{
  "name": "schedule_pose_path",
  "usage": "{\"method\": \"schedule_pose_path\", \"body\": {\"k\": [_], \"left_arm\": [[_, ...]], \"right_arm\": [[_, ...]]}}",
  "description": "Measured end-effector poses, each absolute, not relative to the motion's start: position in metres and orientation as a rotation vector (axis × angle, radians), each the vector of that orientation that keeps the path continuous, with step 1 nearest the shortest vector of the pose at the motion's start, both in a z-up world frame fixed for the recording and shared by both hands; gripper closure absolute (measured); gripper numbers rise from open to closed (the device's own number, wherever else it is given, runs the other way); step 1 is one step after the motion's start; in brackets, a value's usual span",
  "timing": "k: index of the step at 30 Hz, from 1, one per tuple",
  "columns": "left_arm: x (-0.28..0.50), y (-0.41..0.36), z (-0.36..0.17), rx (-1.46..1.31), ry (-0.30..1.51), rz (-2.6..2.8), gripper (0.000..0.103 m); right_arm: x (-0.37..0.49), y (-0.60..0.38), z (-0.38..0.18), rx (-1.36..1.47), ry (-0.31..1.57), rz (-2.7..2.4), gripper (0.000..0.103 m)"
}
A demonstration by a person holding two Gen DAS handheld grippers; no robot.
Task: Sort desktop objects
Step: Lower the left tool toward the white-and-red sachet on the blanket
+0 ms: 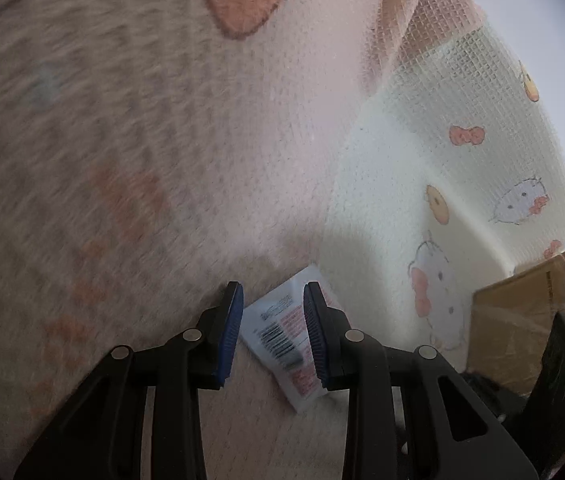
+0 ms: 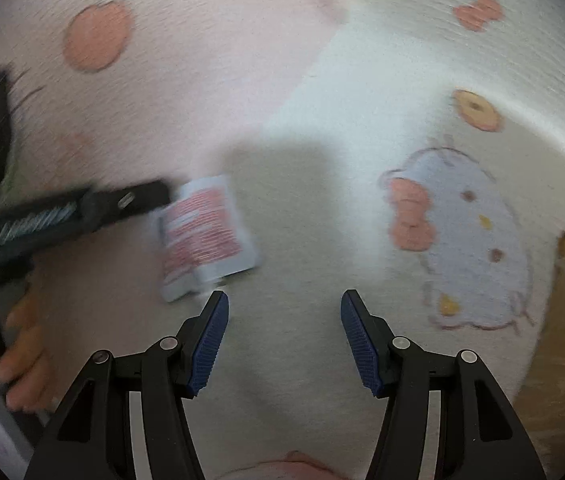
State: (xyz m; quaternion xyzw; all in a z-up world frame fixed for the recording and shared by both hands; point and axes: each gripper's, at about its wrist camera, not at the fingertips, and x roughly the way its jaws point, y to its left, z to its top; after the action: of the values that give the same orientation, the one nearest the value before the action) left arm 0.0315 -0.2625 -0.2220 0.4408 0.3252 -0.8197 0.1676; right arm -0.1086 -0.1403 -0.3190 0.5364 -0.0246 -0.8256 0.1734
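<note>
- Left wrist view: the left gripper point(image 1: 272, 332) points steeply down at a small white packet point(image 1: 282, 332) with red print and a barcode. The packet lies flat on the cloth-covered table point(image 1: 162, 160), between the half-open jaws, and neither blue pad seems to press on it. Its long axis runs on a slant, from upper left to lower right across the gap, so the jaws would meet its long sides at an angle.
- Same view: the cloth is pink and cream with cartoon cats, bows and doughnuts. A cardboard box point(image 1: 522, 320) stands at the right, just past the cloth's edge.
- Right wrist view: the right gripper point(image 2: 284, 340) hovers with jaws wide and empty. The packet point(image 2: 206, 236) lies ahead and to the left of them, outside the gap, while the left gripper point(image 2: 130, 200) reaches it from the left, clearly the nearer one.
- The picture is blurred here, so actual contact cannot be told.
</note>
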Motion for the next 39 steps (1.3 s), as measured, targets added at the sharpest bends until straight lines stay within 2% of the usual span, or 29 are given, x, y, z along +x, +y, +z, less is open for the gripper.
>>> {"method": "schedule_pose_path", "body": {"k": [6,8,9,10,11,19,25,30,32,35,39], "left_arm": [[0.024,-0.254,-0.228,1.307,0.898,-2.337,0.069],[0.025,-0.253,-0.232,1.335,0.975,-2.340,0.069],[0.025,-0.253,-0.234,1.345,1.005,-2.337,0.069],[0.026,-0.252,-0.236,1.347,1.018,-2.335,0.069],[0.028,-0.249,-0.235,1.342,1.017,-2.338,0.069],[0.039,-0.235,-0.238,1.365,1.096,-2.353,0.069],[0.043,-0.214,-0.233,1.373,0.970,-2.381,0.069],[0.050,-0.205,-0.227,1.365,0.814,-2.375,0.069],[0.052,-0.206,-0.226,1.363,0.796,-2.383,0.069],[0.053,-0.210,-0.227,1.352,0.813,-2.390,0.069],[0.050,-0.214,-0.233,1.336,0.884,-2.403,0.069]], "right_arm": [[-0.102,-0.169,-0.325,1.499,0.067,-2.265,0.047],[-0.103,-0.167,-0.324,1.483,0.049,-2.277,0.048],[-0.104,-0.165,-0.324,1.487,0.039,-2.281,0.051],[-0.105,-0.163,-0.324,1.494,0.043,-2.291,0.060],[-0.106,-0.161,-0.324,1.498,0.045,-2.301,0.061],[-0.115,-0.127,-0.322,1.583,-0.092,-2.406,0.061],[-0.115,-0.114,-0.318,1.609,-0.168,-2.472,0.061],[-0.120,-0.124,-0.316,1.652,-0.086,-2.502,0.061],[-0.121,-0.121,-0.318,1.706,-0.088,-2.500,0.061],[-0.122,-0.121,-0.318,1.704,-0.238,-2.401,0.061],[-0.120,-0.132,-0.313,1.650,-0.210,-2.385,0.061]]}}
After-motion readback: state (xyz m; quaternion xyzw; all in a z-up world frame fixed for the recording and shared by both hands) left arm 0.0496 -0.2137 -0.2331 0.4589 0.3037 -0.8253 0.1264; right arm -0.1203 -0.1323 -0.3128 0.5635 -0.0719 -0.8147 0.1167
